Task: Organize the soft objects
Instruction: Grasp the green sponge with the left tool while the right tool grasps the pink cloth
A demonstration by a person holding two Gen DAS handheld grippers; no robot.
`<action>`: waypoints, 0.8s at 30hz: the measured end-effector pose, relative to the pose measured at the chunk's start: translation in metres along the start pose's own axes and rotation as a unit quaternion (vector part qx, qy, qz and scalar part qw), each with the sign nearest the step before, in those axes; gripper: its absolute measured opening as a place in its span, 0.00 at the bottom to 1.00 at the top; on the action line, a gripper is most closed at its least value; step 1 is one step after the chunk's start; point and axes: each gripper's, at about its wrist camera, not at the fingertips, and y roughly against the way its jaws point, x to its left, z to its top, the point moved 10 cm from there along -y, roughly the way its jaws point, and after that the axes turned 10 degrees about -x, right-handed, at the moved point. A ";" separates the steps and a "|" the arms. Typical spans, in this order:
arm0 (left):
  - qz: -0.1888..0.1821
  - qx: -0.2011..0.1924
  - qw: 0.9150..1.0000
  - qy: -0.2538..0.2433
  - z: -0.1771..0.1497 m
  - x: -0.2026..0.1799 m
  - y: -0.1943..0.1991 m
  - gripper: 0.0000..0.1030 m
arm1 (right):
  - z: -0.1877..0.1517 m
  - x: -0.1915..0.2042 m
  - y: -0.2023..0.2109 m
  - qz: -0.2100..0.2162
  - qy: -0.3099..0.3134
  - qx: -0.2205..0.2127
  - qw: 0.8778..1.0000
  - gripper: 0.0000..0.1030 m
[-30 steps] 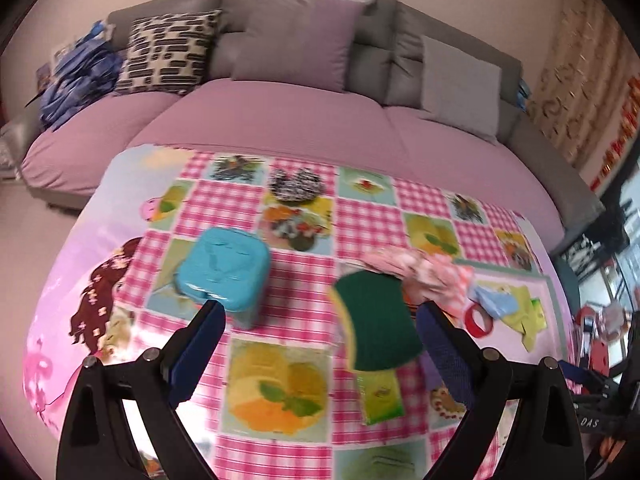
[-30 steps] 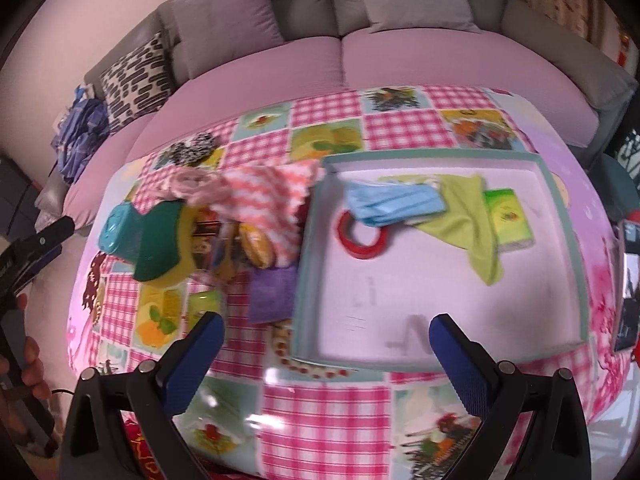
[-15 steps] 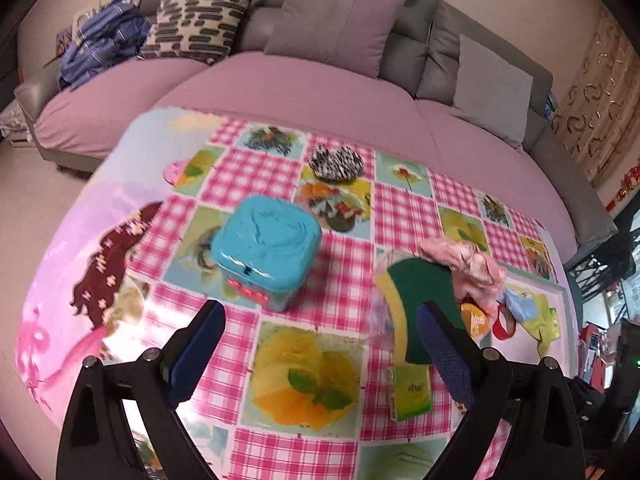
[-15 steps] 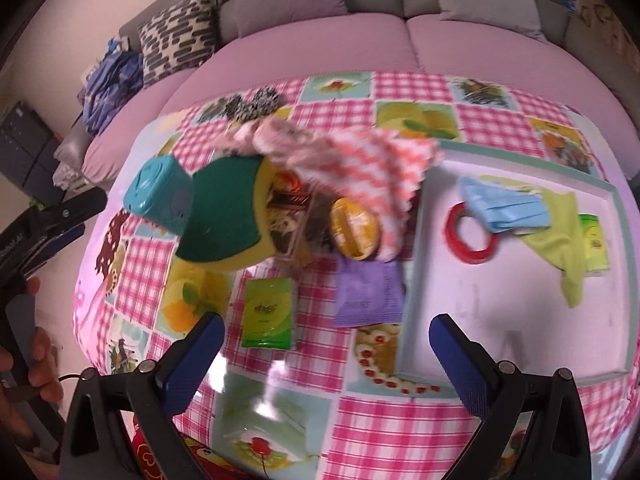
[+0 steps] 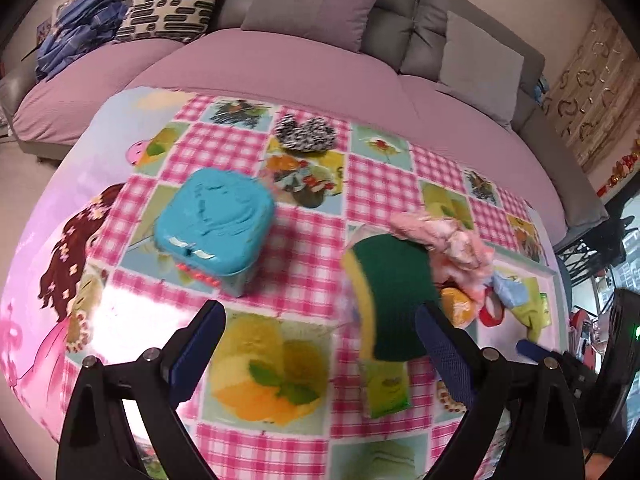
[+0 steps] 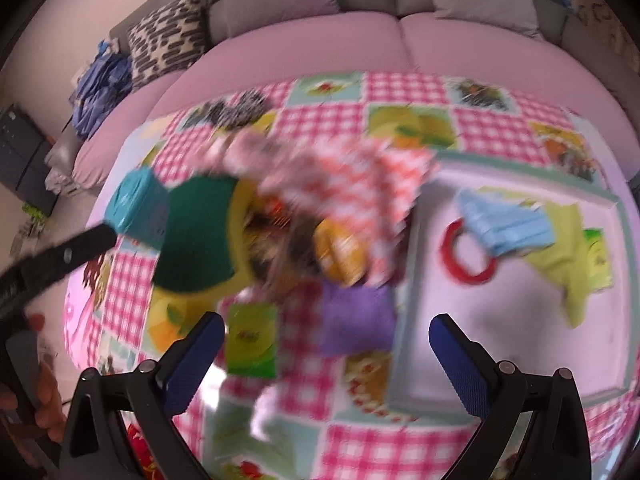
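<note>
A green and yellow sponge [image 5: 390, 300] [image 6: 196, 236] leans on a pile of things on the table. A pink and white cloth [image 5: 448, 244] [image 6: 344, 180] drapes over the pile. A purple cloth [image 6: 354, 318] lies by the white tray [image 6: 520, 328], which holds a blue mask [image 6: 504, 228], a yellow-green cloth [image 6: 572, 256] and a red ring [image 6: 466, 252]. My left gripper [image 5: 318, 344] is open, above the table between the teal box [image 5: 216, 228] and the sponge. My right gripper [image 6: 326, 358] is open, above the purple cloth and the tray's left edge.
A green packet [image 6: 252, 338] [image 5: 386, 384] lies in front of the sponge. A black and white scrunchie [image 5: 306, 134] lies at the far side of the table. A sofa [image 5: 280, 52] with cushions stands behind the table. The left gripper's arm [image 6: 56, 260] shows at the left.
Both grippers have moved closer to the table and the pile. The right view has swung left from the tray towards the pile. Both stay open and empty.
</note>
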 end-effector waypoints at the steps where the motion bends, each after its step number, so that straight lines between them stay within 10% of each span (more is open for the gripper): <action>1: -0.004 0.002 1.000 -0.002 0.001 -0.005 -0.002 0.93 | 0.009 -0.007 0.002 -0.005 0.000 -0.006 1.000 1.00; 24: -0.002 0.050 0.997 -0.054 -0.016 -0.057 -0.056 0.93 | 0.084 0.020 -0.012 0.105 -0.035 -0.026 0.993 0.86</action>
